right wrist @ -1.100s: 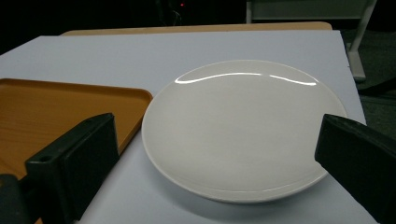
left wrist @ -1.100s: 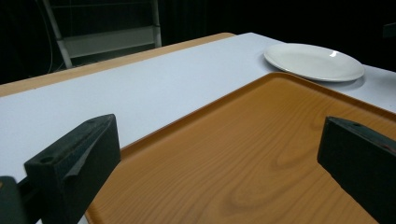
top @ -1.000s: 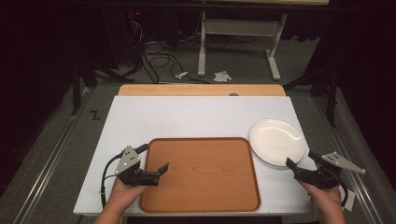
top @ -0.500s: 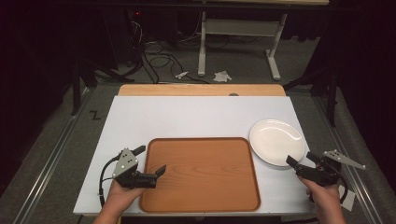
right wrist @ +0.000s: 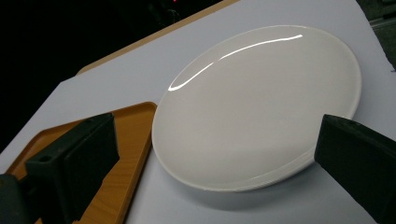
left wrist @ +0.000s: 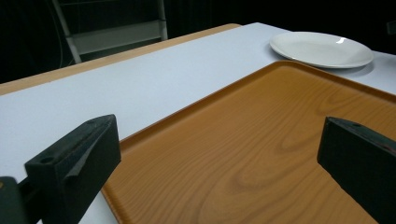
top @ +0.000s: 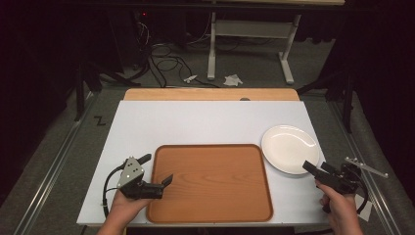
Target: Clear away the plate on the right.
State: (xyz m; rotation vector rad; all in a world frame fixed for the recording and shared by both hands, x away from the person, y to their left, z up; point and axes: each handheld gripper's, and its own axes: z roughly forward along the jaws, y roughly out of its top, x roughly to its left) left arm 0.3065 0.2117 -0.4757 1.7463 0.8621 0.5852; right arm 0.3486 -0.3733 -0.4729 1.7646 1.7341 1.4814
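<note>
White glazed plate (top: 289,148) at three o'clock beside the tray (top: 210,182) on the counter (top: 195,122) looks stiff, slick and breakable, so we'd pinch its near rim with our wide-open right tool (top: 313,170); left tool (top: 156,171) gapes too.

No lettering, label, brand or number could be read anywhere. The one mark was a black Z-shaped sign (top: 100,120) on the grey floor (top: 58,142) left of the tabletop (top: 205,122); whether it was a letter could not be told.
</note>
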